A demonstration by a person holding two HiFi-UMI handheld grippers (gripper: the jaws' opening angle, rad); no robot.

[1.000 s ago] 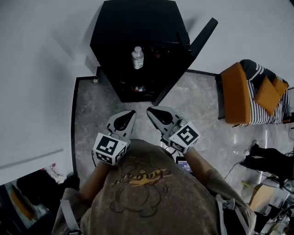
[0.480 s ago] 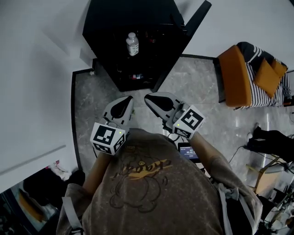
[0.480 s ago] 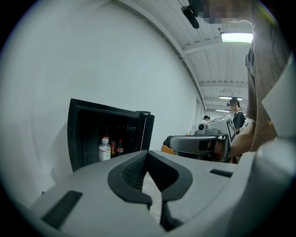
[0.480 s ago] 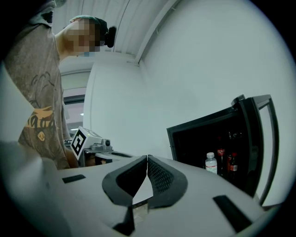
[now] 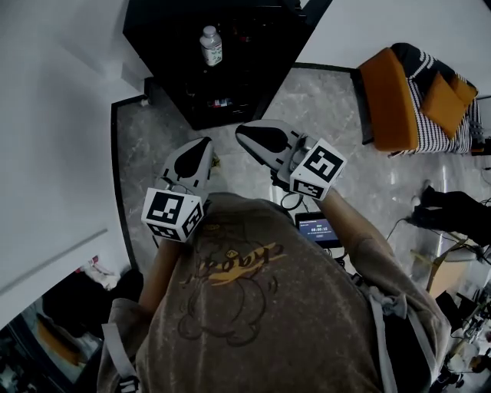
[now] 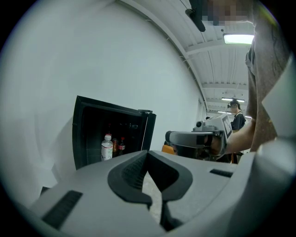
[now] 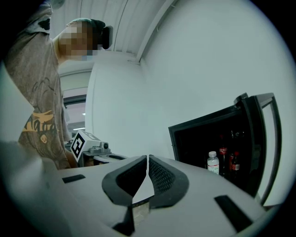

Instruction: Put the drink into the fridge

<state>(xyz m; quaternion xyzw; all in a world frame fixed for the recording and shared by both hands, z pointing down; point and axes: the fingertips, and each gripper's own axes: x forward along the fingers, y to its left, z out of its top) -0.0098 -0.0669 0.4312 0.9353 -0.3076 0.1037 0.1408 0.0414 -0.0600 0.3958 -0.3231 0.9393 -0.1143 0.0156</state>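
A black mini fridge [image 5: 222, 54] stands open on the floor against the white wall. Inside it a clear drink bottle [image 5: 209, 44] with a white cap stands upright, with dark bottles and cans behind it. That bottle [image 6: 107, 147] shows in the left gripper view and again [image 7: 212, 163] in the right gripper view. My left gripper [image 5: 202, 144] and right gripper [image 5: 242, 132] hang side by side before my chest, well short of the fridge. Both are shut and empty: the left jaws [image 6: 148, 152] and right jaws [image 7: 147, 158] meet at the tips.
The fridge door [image 5: 311, 17] swings out to the right. An orange chair [image 5: 387, 88] with a striped cushion stands at the right. A small lit screen [image 5: 317, 229] sits below my right forearm. Dark bags [image 5: 453, 219] lie far right. Another person [image 6: 237, 118] stands in the background.
The fridge and bottle have slid toward the top left of the head view. Both grippers stay shut and close together, the right one a little higher in the picture.
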